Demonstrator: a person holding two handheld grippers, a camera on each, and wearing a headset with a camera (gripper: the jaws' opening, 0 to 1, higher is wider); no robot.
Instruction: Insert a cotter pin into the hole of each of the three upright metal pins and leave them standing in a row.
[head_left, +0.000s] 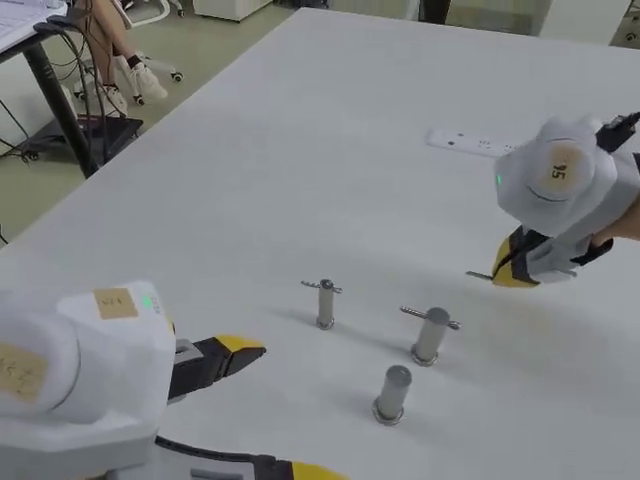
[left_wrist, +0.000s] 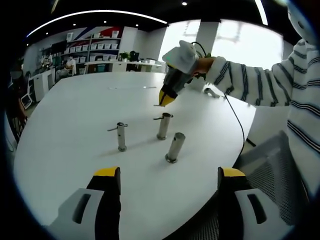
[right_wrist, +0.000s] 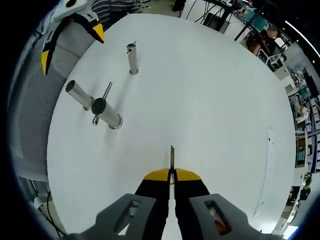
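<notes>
Right hand-held gripper (right_wrist: 171, 176): jaws pinched shut on a cotter pin (right_wrist: 171, 157), above the desk (head_left: 300, 180), off to the side of the row. Left hand-held gripper (left_wrist: 169, 172): wide open, empty. Rear pin (head_left: 325, 303) and side pin (head_left: 430, 335) each carry a cotter pin. Front pin (head_left: 392, 392) is bare. Level the cotter pin with its hole and push straight. Brace with the left if it tips.

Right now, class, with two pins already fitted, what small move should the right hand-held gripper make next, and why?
Probably bring the right hand-held gripper across to the top of the bare metal pin. It is shut on a cotter pin and is well apart from that pin, while the other two metal pins already carry theirs.
</notes>
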